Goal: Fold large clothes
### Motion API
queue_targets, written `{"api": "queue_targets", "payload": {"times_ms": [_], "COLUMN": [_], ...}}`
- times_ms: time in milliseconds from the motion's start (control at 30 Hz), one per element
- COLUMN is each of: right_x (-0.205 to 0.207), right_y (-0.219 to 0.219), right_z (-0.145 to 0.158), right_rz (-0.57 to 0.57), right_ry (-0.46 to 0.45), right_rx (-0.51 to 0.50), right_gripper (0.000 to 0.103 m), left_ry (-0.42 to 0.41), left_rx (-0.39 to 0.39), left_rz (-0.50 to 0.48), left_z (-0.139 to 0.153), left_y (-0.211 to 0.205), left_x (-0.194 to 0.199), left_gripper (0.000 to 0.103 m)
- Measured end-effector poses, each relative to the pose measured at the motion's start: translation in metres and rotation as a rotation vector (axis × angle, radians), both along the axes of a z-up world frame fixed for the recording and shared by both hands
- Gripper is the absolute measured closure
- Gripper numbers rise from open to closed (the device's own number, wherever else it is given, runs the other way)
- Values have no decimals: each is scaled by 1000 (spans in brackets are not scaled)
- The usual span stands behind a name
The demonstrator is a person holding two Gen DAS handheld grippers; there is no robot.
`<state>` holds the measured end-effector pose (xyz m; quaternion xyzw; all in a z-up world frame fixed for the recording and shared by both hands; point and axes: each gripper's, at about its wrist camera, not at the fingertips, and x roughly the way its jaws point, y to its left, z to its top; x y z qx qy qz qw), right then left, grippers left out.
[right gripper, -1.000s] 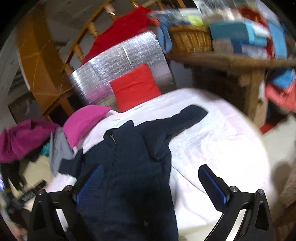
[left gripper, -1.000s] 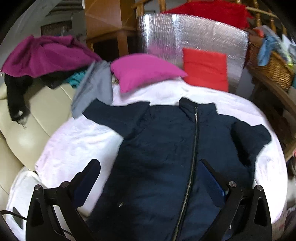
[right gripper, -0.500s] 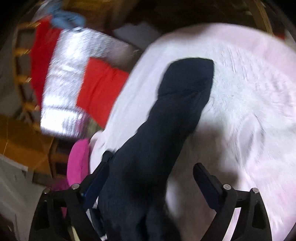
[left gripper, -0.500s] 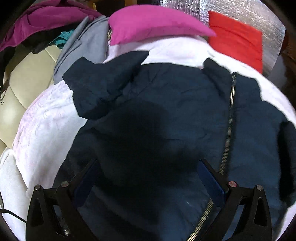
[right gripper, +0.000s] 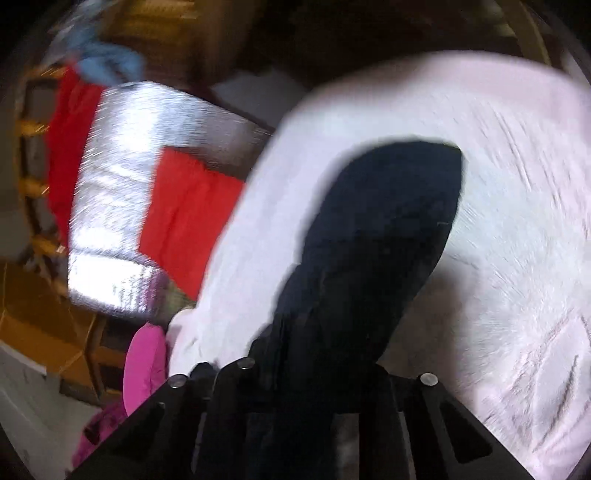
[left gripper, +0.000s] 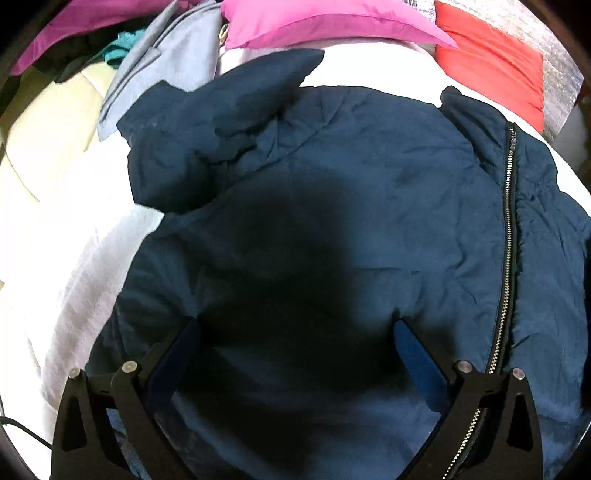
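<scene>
Jacket [left gripper: 369, 192]: dark blue cloth, matt, soft, crinkly. Zipper [left gripper: 509, 236] right of left gripper [left gripper: 295, 343]: shiny metal teeth. Gripper arms: black matt plastic; pads [left gripper: 417, 354]: blue, dull. Blanket [left gripper: 74, 258] under jacket: white, fuzzy cloth. Pink pillow [left gripper: 314, 18] far ahead: smooth cloth, slight sheen. Silver sheet [right gripper: 122, 184], ahead-left of right gripper [right gripper: 295, 398]: shiny, crinkled foil.
</scene>
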<state>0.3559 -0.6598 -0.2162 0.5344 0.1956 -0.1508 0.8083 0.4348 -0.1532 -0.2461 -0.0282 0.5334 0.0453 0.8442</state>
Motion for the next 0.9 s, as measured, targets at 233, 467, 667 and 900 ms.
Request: {"api": "queue_targets", "payload": {"times_ms": [233,467,667,900], "right_x": [3,13,13,14], "right_y": [97,213,280,300], "right_z": [77,87,54,12], "right_rz": [209,437,500,514], "right_ry": [-62,-36,-9,33], "right_rx": [-241,-351,-267,-18], "right_gripper": [85,85,82,24], "left_ry": [-13,25,-149,-214], "left_rx": [-7,-143,-50,-40], "left_rz": [-54,-85,-49,-48], "left_z": [-13,3,41,52], "left_y": [7,46,80,91], "left_x": [2,15,20,7], "left_gripper": [0,0,0,0]}}
